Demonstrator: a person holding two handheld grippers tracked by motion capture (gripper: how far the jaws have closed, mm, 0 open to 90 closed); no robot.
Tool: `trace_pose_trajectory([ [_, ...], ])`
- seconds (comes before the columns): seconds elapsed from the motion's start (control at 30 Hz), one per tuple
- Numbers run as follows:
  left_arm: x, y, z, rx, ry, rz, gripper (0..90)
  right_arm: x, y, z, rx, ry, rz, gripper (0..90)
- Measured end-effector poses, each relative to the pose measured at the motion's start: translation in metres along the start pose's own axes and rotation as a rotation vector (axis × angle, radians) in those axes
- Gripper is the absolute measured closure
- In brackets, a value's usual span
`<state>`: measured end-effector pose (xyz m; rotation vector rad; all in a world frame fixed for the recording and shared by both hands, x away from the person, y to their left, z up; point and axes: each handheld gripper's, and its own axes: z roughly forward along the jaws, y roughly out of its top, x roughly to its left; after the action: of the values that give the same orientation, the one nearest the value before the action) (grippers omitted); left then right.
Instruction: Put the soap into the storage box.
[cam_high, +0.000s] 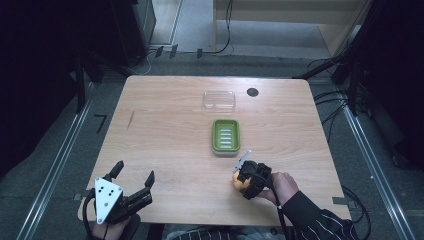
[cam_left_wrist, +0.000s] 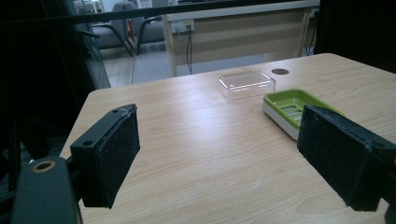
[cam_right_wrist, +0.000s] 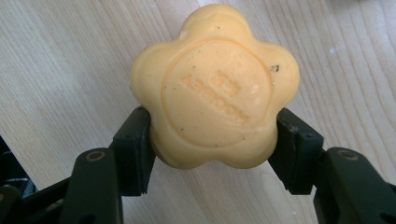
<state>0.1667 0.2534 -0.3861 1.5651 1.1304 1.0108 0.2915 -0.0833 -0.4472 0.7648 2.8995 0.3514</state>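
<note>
While the right claw (cam_right_wrist: 212, 140) is clamping the yellow flower-shaped soap (cam_right_wrist: 215, 88) just above the table (cam_high: 165, 145), it is best keeping the grip gentle and level, aiming for the green soap dish (cam_high: 226, 136) just ahead; the left claw (cam_high: 134, 177) is sitting wide and idle

Light wooden table (cam_high: 165, 140), 1 dark round hole (cam_high: 252, 92) near its far edge, cables (cam_high: 228, 30) beyond

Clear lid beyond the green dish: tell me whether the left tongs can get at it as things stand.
Probably yes. The left tongs stand open and empty, with bare table between them and the clear lid. The green dish sits off to the side of that line.
</note>
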Motion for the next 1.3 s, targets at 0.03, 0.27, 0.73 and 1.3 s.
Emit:
trace_pose_trajectory([
  [0.03,0.000,0.000,0.000,0.001,0.000,0.000,13.7,0.000,0.000,0.000,-0.002,0.000,0.003,39.7],
  [0.27,0.000,0.000,0.000,0.001,-0.001,0.001,13.7,-0.003,-0.001,-0.003,-0.010,-0.011,0.007,39.7],
  [0.73,0.000,0.000,0.000,0.004,-0.001,0.002,13.7,-0.016,-0.004,-0.008,-0.020,-0.046,0.041,39.7],
  [1.3,-0.001,0.000,0.002,0.009,-0.001,0.006,13.7,-0.025,0.008,-0.012,-0.056,-0.070,0.061,39.7],
])
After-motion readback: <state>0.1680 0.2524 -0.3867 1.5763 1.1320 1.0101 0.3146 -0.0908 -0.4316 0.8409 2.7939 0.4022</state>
